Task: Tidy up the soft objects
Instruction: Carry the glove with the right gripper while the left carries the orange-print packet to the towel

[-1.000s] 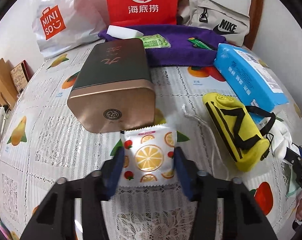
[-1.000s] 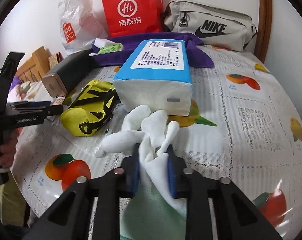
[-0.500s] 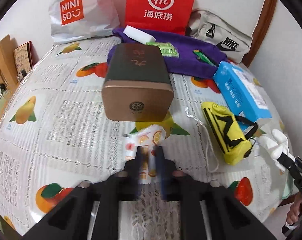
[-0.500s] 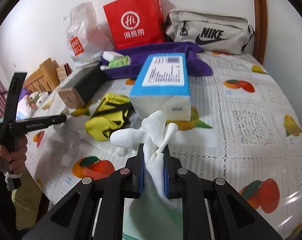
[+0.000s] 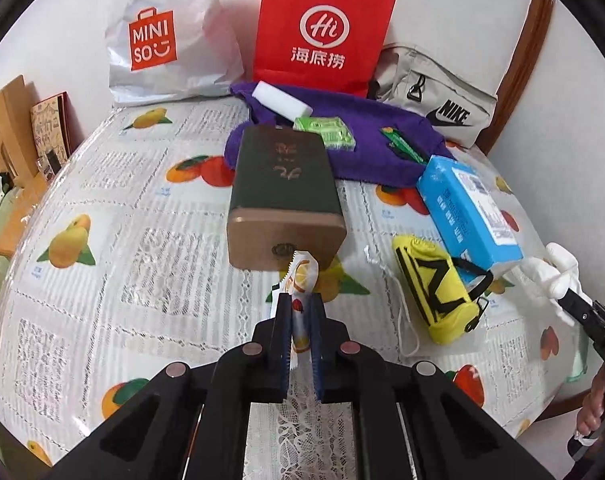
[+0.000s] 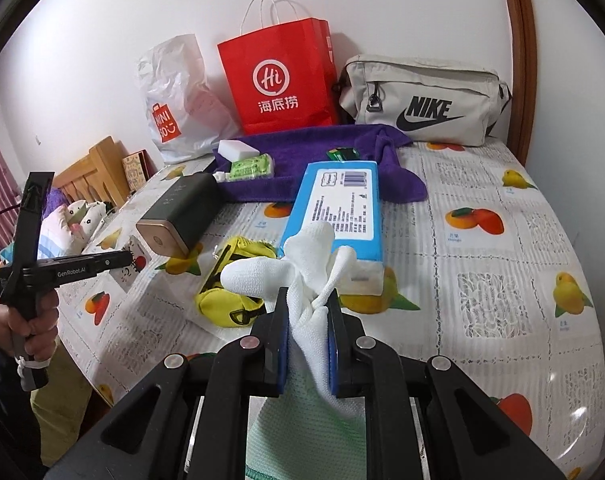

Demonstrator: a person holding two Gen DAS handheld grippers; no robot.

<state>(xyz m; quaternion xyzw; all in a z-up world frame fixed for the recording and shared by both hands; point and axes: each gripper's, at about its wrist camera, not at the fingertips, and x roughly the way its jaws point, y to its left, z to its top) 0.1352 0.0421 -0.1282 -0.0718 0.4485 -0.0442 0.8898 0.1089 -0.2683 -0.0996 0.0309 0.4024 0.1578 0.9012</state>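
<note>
Both tongs have lifted off the table, left tongs [image 5: 298, 322] pinched shut on the sachet [image 5: 300, 280], right tongs [image 6: 308, 322] clamping the glove [image 6: 298, 268], ready to sort.

The white plastic bag [image 5: 170, 36] far left reads "MINISO"; the red paper bag [image 5: 322, 28] "Hi"; the grey pouch [image 6: 422, 100] "NIKE"; the left gripper's handle [image 6: 72, 270] "GenRobot.AI".

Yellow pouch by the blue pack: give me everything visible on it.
The yellow pouch is a soft, roll-shaped fabric bag, bright yellow with black webbing straps crossing it in a Z pattern and a black carry loop at one end. It lies on its side on the fruit-print tablecloth, slightly slumped, with one end against the blue tissue pack. A thin white cord lies on the cloth beside it. Neither gripper touches it; in the right wrist view it is partly hidden behind the held white glove.
</note>
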